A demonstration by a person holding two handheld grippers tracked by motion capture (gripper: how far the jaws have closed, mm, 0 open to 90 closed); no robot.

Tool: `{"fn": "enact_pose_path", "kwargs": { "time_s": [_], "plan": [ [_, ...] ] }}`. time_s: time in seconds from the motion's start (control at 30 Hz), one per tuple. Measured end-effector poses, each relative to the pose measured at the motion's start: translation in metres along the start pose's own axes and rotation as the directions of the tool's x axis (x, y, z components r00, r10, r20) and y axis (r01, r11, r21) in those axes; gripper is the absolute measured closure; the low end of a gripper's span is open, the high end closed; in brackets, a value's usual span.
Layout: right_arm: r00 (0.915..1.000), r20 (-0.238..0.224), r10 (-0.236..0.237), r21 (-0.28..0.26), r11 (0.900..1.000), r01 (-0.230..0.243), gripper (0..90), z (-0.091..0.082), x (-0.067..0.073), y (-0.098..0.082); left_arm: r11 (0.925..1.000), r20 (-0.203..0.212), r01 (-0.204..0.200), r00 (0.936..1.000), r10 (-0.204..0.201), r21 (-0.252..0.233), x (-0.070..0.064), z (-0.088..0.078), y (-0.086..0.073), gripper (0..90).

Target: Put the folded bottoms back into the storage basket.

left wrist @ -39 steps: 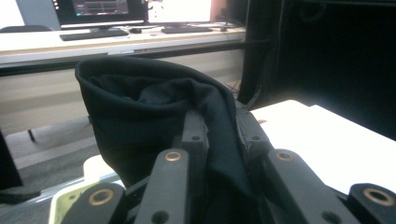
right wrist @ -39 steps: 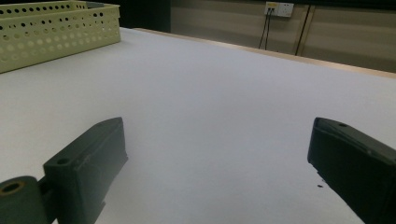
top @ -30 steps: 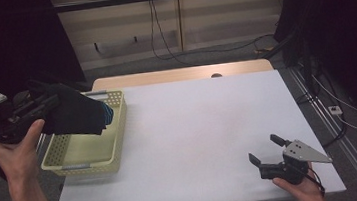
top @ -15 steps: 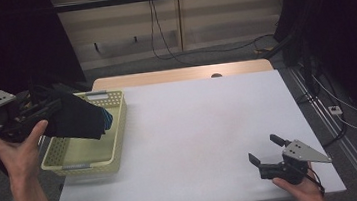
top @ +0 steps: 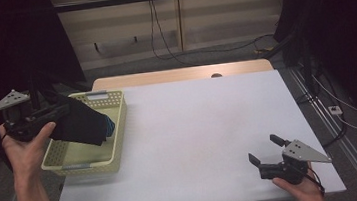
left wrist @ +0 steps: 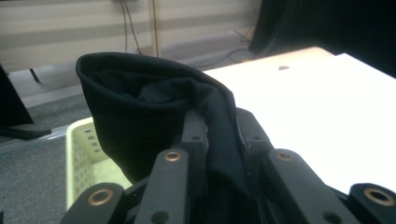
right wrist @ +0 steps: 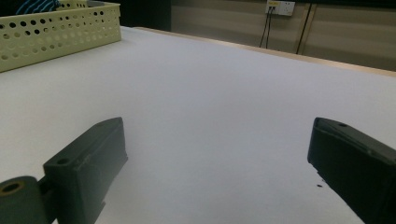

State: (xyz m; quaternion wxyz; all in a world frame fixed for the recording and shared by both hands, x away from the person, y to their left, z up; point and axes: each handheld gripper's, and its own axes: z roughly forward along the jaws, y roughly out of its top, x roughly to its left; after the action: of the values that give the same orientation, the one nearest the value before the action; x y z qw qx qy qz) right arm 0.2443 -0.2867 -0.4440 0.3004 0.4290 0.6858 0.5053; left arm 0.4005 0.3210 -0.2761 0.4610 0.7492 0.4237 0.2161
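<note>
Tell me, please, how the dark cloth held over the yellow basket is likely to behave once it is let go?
The dark cloth drapes and folds around the left gripper, so it is probably floppy and light. Released, it would likely slump into the yellow basket rather than roll. Its soft folds suggest it could snag on the fingers.

The person's left hand (top: 23,147) is raised at the left side, its forearm coming up steeply from below. It wraps the black two-jaw left gripper (top: 62,114), which lies roughly level and points to the right, its jaws pinched together on dark fabric. The right hand (top: 299,188) sits low at the near right, holding the black right gripper (top: 265,150) level, jaws spread wide apart and bare.
</note>
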Motion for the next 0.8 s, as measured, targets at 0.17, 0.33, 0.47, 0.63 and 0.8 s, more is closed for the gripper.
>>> {"fn": "enact_pose_path", "kwargs": {
  "time_s": [0.17, 0.33, 0.47, 0.63, 0.8],
  "plan": [
    [1.0, -0.002, -0.001, -0.001, 1.0, 0.001, 4.2, 0.0, 0.0, 0.0, 0.9991, 0.012, -0.033, 0.9994, 0.033, 0.027, -0.009, 0.011, 0.003, 76.7],
    [1.0, -0.002, 0.001, 0.001, 1.0, -0.001, 4.1, 0.0, 0.0, 0.0, 0.998, 0.022, -0.039, 0.999, 0.038, 0.049, -0.009, 0.018, 0.002, 76.6],
    [1.0, -0.005, 0.0, 0.003, 1.0, 0.0, 4.1, 0.0, 0.0, 0.0, 0.9977, 0.042, -0.044, 0.9983, 0.042, 0.052, -0.01, 0.026, 0.001, 76.3],
    [1.0, -0.005, 0.0, 0.004, 1.0, 0.0, 4.1, 0.001, 0.001, 0.0, 0.9928, 0.047, -0.085, 0.9955, 0.082, 0.084, -0.018, 0.04, 0.003, 76.1],
    [1.0, -0.008, 0.003, 0.007, 1.0, -0.003, 4.1, 0.001, 0.0, 0.0, 0.986, 0.043, -0.11, 0.9935, 0.105, 0.125, -0.022, 0.051, 0.002, 76.0]
  ]
}}
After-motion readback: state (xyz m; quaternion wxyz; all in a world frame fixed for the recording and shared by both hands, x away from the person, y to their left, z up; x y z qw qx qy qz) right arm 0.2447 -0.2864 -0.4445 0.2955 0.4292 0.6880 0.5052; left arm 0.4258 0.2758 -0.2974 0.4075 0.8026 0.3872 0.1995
